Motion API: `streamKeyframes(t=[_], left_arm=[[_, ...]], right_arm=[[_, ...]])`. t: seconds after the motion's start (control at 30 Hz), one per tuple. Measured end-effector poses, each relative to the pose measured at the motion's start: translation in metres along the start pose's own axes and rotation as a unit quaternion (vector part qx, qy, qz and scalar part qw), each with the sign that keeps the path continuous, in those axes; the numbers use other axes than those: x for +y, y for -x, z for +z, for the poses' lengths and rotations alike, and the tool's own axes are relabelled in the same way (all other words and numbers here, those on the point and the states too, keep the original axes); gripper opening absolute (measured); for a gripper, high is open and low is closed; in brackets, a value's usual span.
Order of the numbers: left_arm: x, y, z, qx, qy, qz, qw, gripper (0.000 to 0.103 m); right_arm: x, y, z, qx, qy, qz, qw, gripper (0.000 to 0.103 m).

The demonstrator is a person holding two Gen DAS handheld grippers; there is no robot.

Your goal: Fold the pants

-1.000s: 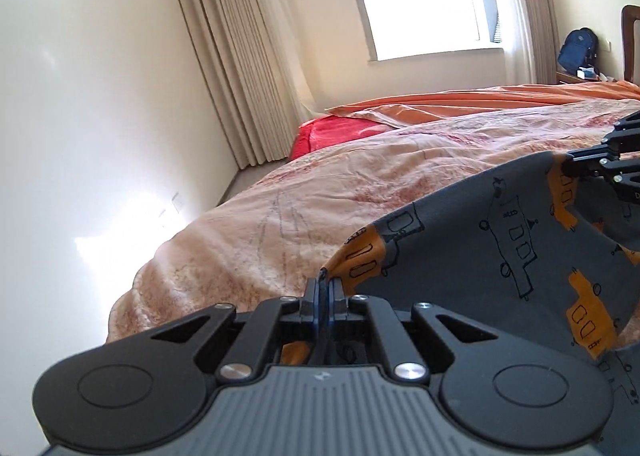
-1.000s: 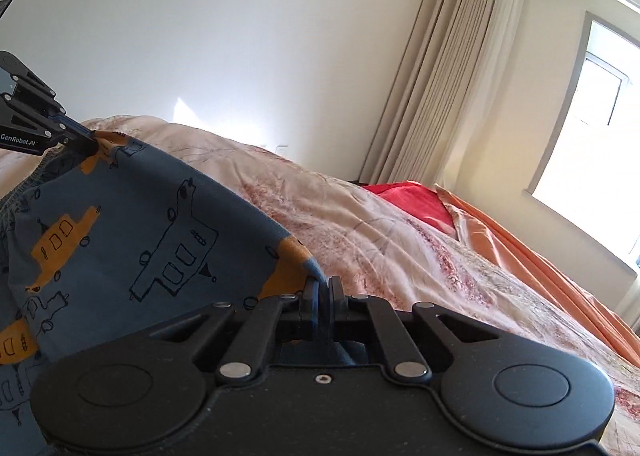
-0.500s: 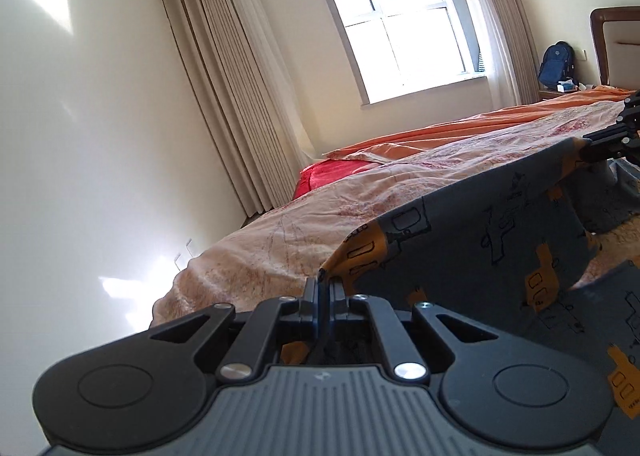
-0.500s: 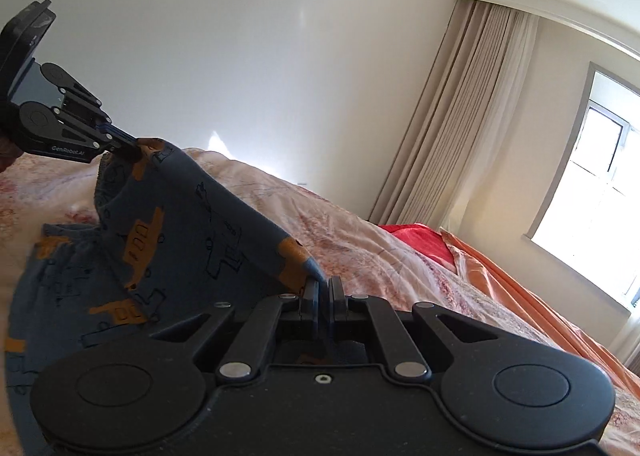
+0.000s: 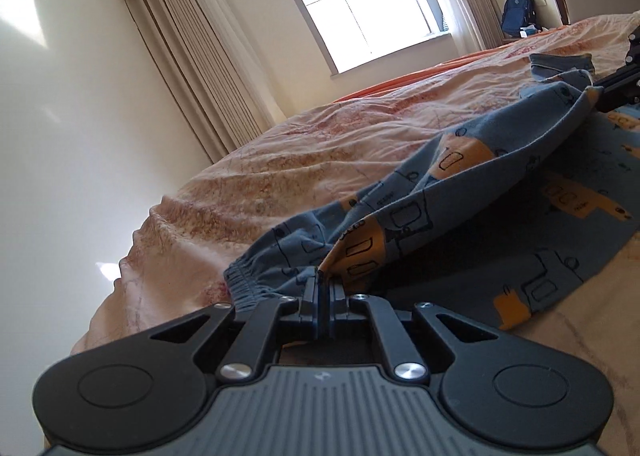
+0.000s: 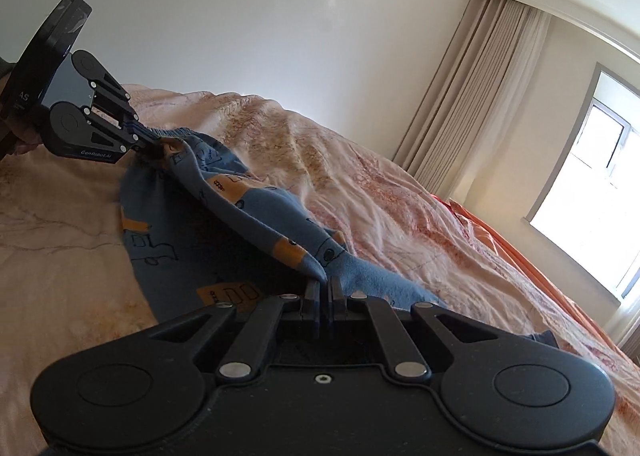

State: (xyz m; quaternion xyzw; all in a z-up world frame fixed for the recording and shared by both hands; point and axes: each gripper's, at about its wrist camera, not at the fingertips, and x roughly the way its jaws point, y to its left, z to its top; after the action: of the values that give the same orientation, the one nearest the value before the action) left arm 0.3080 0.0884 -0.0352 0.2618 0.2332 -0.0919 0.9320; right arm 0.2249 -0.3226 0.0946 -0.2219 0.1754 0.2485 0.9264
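Both pinched tight on blue pants (image 5: pixel 460 180): left gripper (image 5: pixel 322 284) at the stretchy waist end, right gripper (image 6: pixel 324 288) at the other end. Stretched long between them, low over the bed (image 5: pixel 360 128), near its edge.

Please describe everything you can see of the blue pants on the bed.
The pants look like soft blue knit cloth printed with orange blocks and dark line drawings of vehicles. A gathered elastic band shows near the left gripper, which is shut on one edge; the right gripper is shut on another. Between them a lifted fold hangs slack above a lower layer lying flat on the pink bedspread.
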Motion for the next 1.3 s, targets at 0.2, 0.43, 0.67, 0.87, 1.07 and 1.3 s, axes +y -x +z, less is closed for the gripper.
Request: streamKeyframes(t=[0.2, 0.43, 0.67, 0.87, 1.07, 1.3], left_arm=[[-0.014, 0.005, -0.014, -0.003, -0.045, 0.017, 0.9989, 0.004], [-0.025, 0.003, -0.021, 0.02, -0.084, 0.015, 0.9961, 0.004], [-0.022, 0.004, -0.023, 0.036, -0.066, 0.0, 0.9972, 0.005], [-0.012, 0.015, -0.013, 0.045, 0.008, -0.015, 0.9988, 0.077], [-0.024, 0.039, 0.012, 0.009, 0.095, -0.058, 0.9937, 0.102], [-0.092, 0.038, 0.058, -0.042, 0.126, -0.162, 0.9779, 0.103]], right_arm=[[0.022, -0.001, -0.019, 0.03, -0.002, 0.003, 1.0, 0.002], [0.042, 0.006, -0.034, 0.049, 0.014, -0.002, 0.999, 0.002], [0.048, 0.004, -0.036, 0.06, 0.016, -0.002, 0.998, 0.003], [0.034, 0.023, -0.036, 0.037, -0.025, -0.011, 0.999, 0.066], [0.0, 0.063, -0.048, 0.012, -0.102, -0.058, 0.993, 0.101], [-0.065, 0.114, -0.089, 0.02, -0.229, -0.138, 0.963, 0.102]])
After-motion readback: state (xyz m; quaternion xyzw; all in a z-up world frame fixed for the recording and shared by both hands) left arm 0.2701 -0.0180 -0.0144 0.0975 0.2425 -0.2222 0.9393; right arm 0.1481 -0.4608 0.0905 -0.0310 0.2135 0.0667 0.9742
